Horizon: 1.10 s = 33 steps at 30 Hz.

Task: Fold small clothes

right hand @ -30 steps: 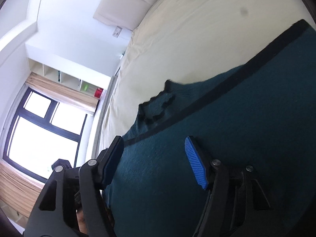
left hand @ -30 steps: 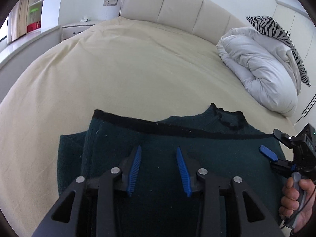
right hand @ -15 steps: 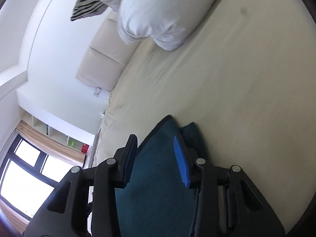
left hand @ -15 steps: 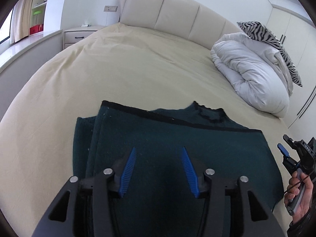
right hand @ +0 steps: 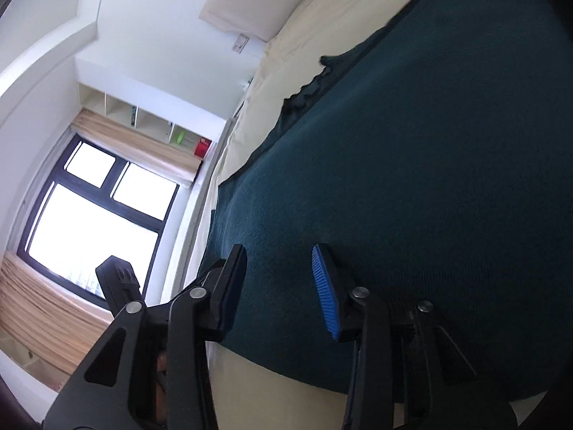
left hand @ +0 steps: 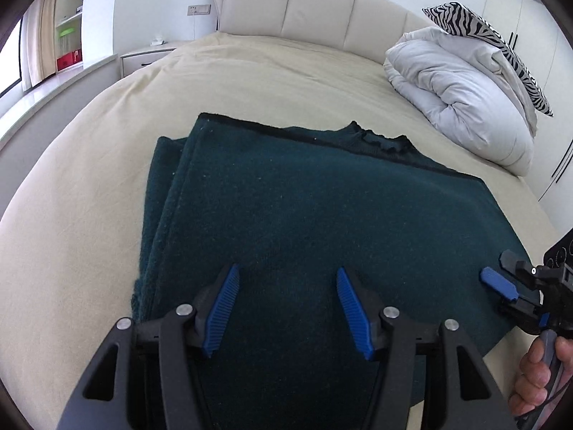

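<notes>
A dark green sweater (left hand: pixel 322 208) lies folded on the cream bed sheet (left hand: pixel 89 186). It is directly ahead of and under the left gripper (left hand: pixel 286 308), and it fills the space between the two jaws. The jaws of this gripper are spread wide, and nothing is held between the blue pads (left hand: pixel 222 308). I cannot tell if the tips touch the cloth or only hang just above it.

Beyond the jaws, the far edge of the sweater has a black trim (left hand: pixel 286 132), and a ruffled collar (left hand: pixel 379 139) shows just behind this trim. To the left of the jaws, a lower layer of the sweater comes out a little from under the top layer.

To the right of the left jaws, the right gripper (left hand: pixel 508 294) is at the near right corner of the sweater, and a hand (left hand: pixel 540 369) holds its handle. In the right wrist view, the right gripper (right hand: pixel 283 286) also has its jaws spread apart, with the sweater (right hand: pixel 429 179) ahead of them and nothing pinched.

Far beyond the jaws, to the right, a white duvet (left hand: pixel 458 96) lies rolled, with a zebra pillow (left hand: pixel 490 32) on it.
</notes>
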Motion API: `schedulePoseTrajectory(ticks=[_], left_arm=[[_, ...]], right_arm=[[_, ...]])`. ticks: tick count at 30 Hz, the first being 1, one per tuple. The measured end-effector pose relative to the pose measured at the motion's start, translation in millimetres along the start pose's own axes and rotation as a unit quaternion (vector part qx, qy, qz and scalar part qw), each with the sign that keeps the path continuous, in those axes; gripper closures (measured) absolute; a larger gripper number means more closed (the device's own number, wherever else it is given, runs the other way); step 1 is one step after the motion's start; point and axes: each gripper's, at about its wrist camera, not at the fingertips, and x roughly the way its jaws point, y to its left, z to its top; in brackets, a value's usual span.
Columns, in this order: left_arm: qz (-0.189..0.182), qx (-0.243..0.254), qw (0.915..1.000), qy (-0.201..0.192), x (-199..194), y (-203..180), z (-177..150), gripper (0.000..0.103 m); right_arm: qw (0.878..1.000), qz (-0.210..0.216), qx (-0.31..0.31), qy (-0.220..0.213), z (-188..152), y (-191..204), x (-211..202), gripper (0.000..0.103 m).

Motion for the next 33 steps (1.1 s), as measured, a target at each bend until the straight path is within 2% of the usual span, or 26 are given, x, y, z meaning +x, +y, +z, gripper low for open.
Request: schedulePoseTrajectory(ticks=[2,6,8,11,13,15,18,20,23,26,27,30,33], left_arm=[[0.0,0.001,1.0,-0.002,0,0,-1,0.043],[-0.001,0.003,1.0,-0.004,-1,1,-3,0.043],[-0.002,0.002,1.0,-0.004,-1,1,-3,0.043],[-0.003,0.001,1.0,-0.005,0,2,-4,0.043],[-0.002,0.002,1.0,-0.006,0,1,-4,0.043],[-0.001,0.003,1.0,-0.006,-1,1,-4,0.043],[-0.003,0.002,1.0,-0.006,-2,1,-5,0.043],[-0.006,0.001,1.0,-0.006,-2,2,-5,0.043],[-0.015,-0.003,0.9999,-0.007,-3,5,-6,0.043],[-0.032,-0.011,0.9994,-0.006,-5,11,-5,0.044],[-0.04,-0.014,0.9991,-0.005,-5,13,-5,0.044],[-0.066,-0.031,0.9973,-0.009,-11,22,-5,0.044],[-0.082,-0.053,0.9952,-0.009,-18,31,-2,0.045]], right_arm=[[0.999,-0.007,0.026,-0.038,8,-17,-26,0.069],[0.991,-0.054,0.056,-0.108,21,-51,-90,0.07],[0.983,-0.091,0.066,-0.145,24,-62,-122,0.07],[0.972,-0.138,0.07,-0.177,24,-63,-153,0.065],[0.972,-0.144,0.055,-0.177,29,-60,-165,0.064],[0.979,-0.133,0.02,-0.155,28,-33,-144,0.063],[0.989,-0.098,-0.029,-0.111,25,23,-86,0.062],[0.995,-0.062,-0.054,-0.065,25,51,-39,0.062],[0.998,-0.031,-0.06,-0.003,19,65,21,0.062],[0.997,-0.04,-0.056,0.042,15,59,61,0.062],[0.997,-0.044,-0.04,0.051,19,47,72,0.065],[0.999,-0.017,-0.013,0.03,33,21,65,0.067],[0.999,-0.041,0.007,-0.028,48,-12,21,0.067]])
